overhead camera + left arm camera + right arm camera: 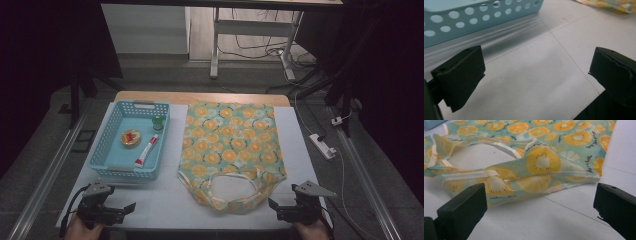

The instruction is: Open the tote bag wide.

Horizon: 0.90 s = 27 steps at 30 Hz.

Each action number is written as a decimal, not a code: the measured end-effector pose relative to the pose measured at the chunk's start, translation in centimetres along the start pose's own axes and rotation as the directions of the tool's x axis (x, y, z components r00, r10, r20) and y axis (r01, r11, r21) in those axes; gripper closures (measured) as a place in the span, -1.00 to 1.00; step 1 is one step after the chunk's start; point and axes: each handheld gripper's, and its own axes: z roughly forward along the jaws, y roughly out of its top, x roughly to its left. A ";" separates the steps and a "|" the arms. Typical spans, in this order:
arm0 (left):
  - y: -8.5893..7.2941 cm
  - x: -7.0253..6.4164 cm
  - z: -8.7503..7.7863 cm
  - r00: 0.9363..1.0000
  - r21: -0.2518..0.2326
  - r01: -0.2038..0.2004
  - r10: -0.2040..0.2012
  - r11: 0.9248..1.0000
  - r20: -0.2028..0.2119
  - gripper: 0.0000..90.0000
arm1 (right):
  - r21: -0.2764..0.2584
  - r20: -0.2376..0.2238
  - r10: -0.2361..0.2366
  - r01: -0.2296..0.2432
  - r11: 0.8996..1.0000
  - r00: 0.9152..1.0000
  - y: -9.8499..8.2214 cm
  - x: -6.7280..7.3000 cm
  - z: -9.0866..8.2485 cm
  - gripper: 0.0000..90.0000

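My left hand-held gripper (127,209) sits at the lower left of the high view, jaws apart over bare bench (165,200), nothing between them. My right hand-held gripper (272,206) sits at the lower right, jaws also apart and empty, just beside the fruit-print garment (230,145) spread flat in the middle. The blue basket (102,150) lies left of the garment.

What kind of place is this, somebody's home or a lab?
Probably a lab or test workspace: a white table with marked lines, loose cables and a power strip on the floor, and a hand-held gripper at each near corner.
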 end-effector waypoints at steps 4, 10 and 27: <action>-0.1 0.2 -0.1 1.000 -0.008 0.013 -0.013 1.000 0.018 -0.99 | 0.001 0.001 -0.001 0.001 1.000 1.000 0.0 0.0 0.0 -1.00; -0.2 0.7 -0.3 0.998 -0.030 0.043 -0.042 0.999 0.040 -1.00 | 0.004 -0.010 0.000 0.000 1.000 1.000 0.0 0.0 0.1 -1.00; 0.1 0.6 0.1 0.999 -0.008 0.029 -0.028 1.000 0.036 -1.00 | 0.035 -0.019 -0.045 0.045 0.998 0.999 0.1 0.3 0.5 -1.00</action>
